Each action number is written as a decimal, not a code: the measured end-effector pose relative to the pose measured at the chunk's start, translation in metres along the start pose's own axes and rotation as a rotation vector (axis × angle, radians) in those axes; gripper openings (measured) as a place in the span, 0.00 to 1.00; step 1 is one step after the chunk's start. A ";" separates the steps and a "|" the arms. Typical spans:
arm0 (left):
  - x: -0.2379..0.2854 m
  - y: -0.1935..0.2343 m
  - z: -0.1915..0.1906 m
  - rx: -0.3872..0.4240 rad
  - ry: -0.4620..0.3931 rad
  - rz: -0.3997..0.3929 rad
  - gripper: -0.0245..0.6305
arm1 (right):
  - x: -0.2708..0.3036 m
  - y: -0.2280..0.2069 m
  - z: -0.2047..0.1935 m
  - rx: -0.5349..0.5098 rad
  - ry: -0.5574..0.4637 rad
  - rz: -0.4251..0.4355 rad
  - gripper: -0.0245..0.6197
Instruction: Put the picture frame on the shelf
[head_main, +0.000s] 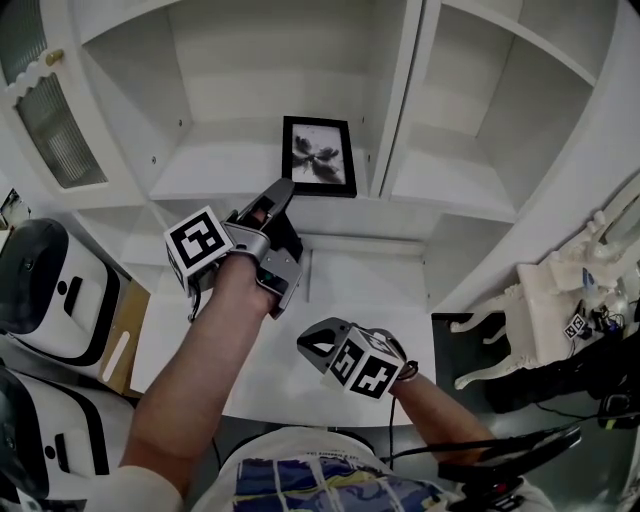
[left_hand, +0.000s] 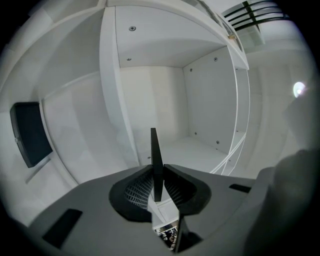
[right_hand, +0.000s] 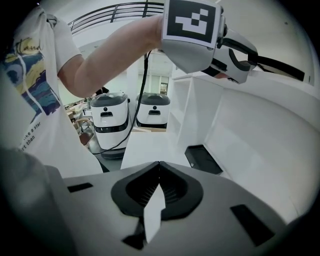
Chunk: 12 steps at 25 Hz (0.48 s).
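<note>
The picture frame stands upright in the middle compartment of the shelf, just beside the divider on its right. The left gripper reaches in at the frame's lower left corner, and its fingers are clamped on the frame's thin edge, seen edge-on in the left gripper view. I cannot tell whether the frame's base bears on the board. The step looks like setting down and letting go. To do it well, settle the bottom edge flat and check that the frame stands without leaning. Then part the fingers slowly and draw straight back along the frame's plane, so neither finger drags it forward off the board. The right gripper hangs over the table with its fingers together on nothing. Of the compartments in view, only 1 holds anything, the frame; the right compartment shows bare boards.
</note>
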<state>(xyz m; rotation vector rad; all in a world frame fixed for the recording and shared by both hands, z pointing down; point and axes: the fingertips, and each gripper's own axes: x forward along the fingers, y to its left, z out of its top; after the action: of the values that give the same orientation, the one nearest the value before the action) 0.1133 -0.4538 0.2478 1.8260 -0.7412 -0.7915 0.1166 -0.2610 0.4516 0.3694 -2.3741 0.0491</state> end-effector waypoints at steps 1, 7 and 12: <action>0.000 0.001 0.001 0.012 -0.005 0.009 0.15 | 0.001 0.001 -0.001 -0.001 -0.001 0.004 0.08; 0.006 -0.003 0.003 0.089 -0.018 0.026 0.17 | 0.002 0.000 -0.007 0.002 -0.009 0.022 0.08; 0.009 -0.009 0.004 0.284 -0.008 0.079 0.19 | -0.001 -0.005 -0.009 0.011 -0.015 0.025 0.08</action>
<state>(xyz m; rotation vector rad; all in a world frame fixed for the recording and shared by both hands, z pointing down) 0.1171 -0.4602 0.2361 2.0318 -0.9646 -0.6686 0.1249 -0.2642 0.4575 0.3467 -2.3945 0.0717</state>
